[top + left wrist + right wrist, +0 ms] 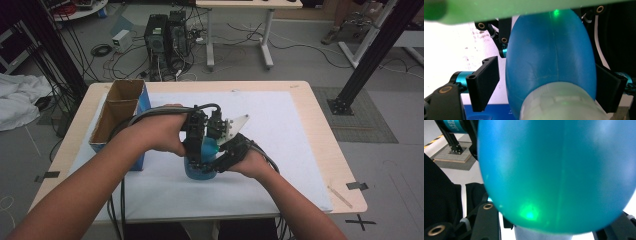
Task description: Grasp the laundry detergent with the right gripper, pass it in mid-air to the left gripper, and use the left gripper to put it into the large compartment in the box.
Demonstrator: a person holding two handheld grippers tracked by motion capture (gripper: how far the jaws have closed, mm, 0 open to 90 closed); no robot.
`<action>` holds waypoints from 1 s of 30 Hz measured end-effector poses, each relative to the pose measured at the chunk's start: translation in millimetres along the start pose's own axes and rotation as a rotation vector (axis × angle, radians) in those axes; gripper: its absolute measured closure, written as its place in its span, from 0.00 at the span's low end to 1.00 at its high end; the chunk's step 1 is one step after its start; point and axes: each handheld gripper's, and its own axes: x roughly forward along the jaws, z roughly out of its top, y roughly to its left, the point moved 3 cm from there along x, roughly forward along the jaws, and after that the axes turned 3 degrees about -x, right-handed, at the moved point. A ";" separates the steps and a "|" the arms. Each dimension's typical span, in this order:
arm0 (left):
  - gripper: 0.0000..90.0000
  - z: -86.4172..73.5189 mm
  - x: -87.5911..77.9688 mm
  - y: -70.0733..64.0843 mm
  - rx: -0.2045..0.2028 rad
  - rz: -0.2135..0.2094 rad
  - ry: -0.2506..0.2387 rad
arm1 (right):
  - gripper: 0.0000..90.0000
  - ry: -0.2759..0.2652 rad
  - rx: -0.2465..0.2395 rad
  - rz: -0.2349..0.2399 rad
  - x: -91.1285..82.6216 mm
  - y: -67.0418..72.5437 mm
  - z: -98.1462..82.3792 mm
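High view: blue bulb (200,167) sits at frame centre on the white sheet (280,150), right gripper (220,162) clamped on its body; left gripper (196,159) jaws part-open astride it, left pad clear. Advisable: close squarely, gently; bulb looks squashy. Cardboard box (117,112) at left, computer towers (167,37) on floor above.

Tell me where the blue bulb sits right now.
In the high view the blue bulb stands at the table's middle, between both grippers, right of the cardboard box.

Dim, soft high view; both gripper views blur up close, a green glare spot on the blue bulb (554,170), white background overexposed.
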 end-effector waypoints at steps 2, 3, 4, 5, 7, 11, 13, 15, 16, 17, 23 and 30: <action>0.21 0.5 -0.1 -0.4 0.003 -0.001 0.002 | 0.52 -0.001 0.001 -0.002 0.0 -0.1 0.1; 0.22 0.8 0.3 -0.6 0.005 0.001 0.002 | 0.52 0.000 0.002 0.000 0.3 -0.2 0.1; 0.22 1.0 0.7 -0.8 0.004 0.008 0.000 | 0.52 0.001 0.003 0.001 0.5 -0.2 0.0; 0.22 1.1 1.3 -0.1 -0.001 0.011 -0.001 | 0.52 0.005 0.003 -0.001 0.7 -0.4 -0.2; 0.22 0.7 1.7 0.2 -0.001 0.013 -0.002 | 0.52 0.004 0.005 0.000 0.9 -0.7 -0.5; 0.26 0.1 1.2 -0.3 -0.001 0.014 -0.002 | 0.52 0.004 0.007 0.003 0.8 -0.4 -0.4; 0.26 0.2 0.7 -0.2 0.005 0.015 -0.004 | 0.52 0.003 0.009 0.005 0.8 -0.4 -0.4; 0.26 0.0 0.6 -0.6 0.002 0.016 -0.003 | 0.52 0.002 0.009 0.003 0.9 -0.7 -0.5; 0.27 -0.3 0.7 -0.8 -0.001 0.016 -0.001 | 0.52 0.003 0.009 0.003 1.0 -0.6 -0.4; 0.27 -0.3 0.6 -0.8 0.000 0.016 0.001 | 0.52 0.003 0.009 0.004 1.1 -0.8 -0.5; 0.28 -0.4 1.0 -1.6 0.002 0.019 0.003 | 0.52 0.006 0.011 0.007 1.9 -0.6 -0.4; 0.33 0.5 1.7 -2.5 0.006 0.017 -0.003 | 0.52 0.004 0.012 0.006 2.1 -0.8 -0.2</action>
